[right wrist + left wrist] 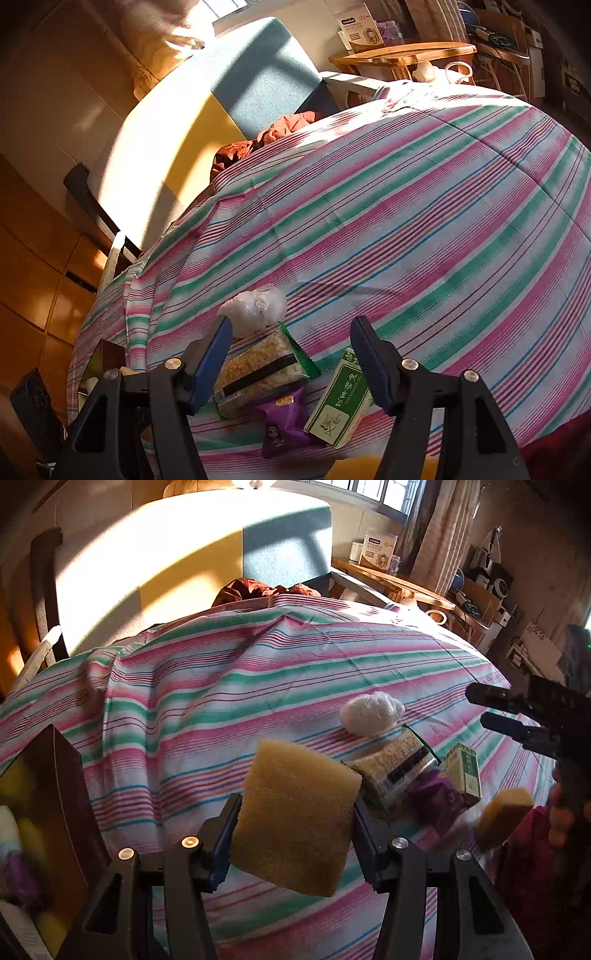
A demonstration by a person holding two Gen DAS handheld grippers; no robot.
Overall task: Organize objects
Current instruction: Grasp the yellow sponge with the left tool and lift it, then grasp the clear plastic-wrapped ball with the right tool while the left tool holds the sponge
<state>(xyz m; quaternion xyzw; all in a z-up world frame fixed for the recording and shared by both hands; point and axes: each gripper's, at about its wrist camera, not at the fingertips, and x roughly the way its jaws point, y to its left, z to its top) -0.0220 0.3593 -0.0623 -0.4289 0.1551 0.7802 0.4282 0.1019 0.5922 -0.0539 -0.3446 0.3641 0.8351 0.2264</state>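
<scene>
Sponge point(295, 819) between left gripper point(291, 845) jaws

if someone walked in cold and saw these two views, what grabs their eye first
First, the yellow sponge clamped in the left tongs, filling the lower middle of the left wrist view. Behind it spreads the pink, green and white striped bedsheet, carrying a small cluster: a white plastic wad, a snack pack, a purple packet and a green box. The right tongs hang open above that cluster.
</scene>
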